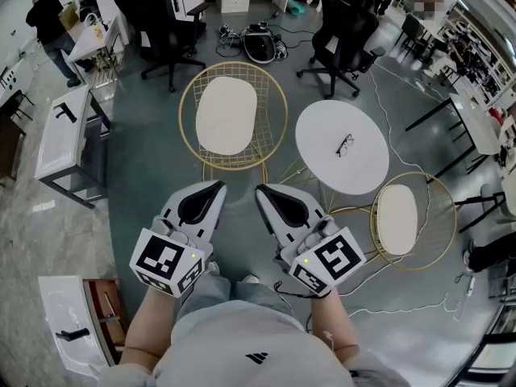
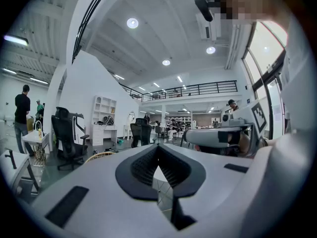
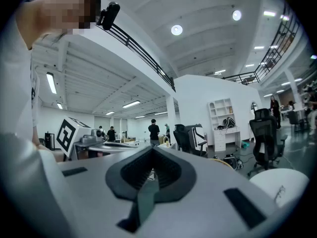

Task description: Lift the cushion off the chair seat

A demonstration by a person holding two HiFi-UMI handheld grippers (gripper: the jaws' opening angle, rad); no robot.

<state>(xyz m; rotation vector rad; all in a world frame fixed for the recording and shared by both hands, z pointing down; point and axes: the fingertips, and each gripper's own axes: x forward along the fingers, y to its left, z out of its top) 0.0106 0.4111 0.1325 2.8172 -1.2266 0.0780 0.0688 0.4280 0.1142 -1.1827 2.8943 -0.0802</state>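
Not started — the cushion [image 1: 226, 115] lies untouched on the wire chair [image 1: 272, 135] seat.
Left tool [image 1: 216, 186] and right tool [image 1: 261, 190], jaws together and empty, hover short of it — the whole lift remains.

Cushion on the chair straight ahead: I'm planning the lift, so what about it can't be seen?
Head view: cushion covers its own underside and any fastening.
Left gripper view: cushion hidden behind left tool; only chair rim shows.
Right gripper view: likewise, behind right tool.
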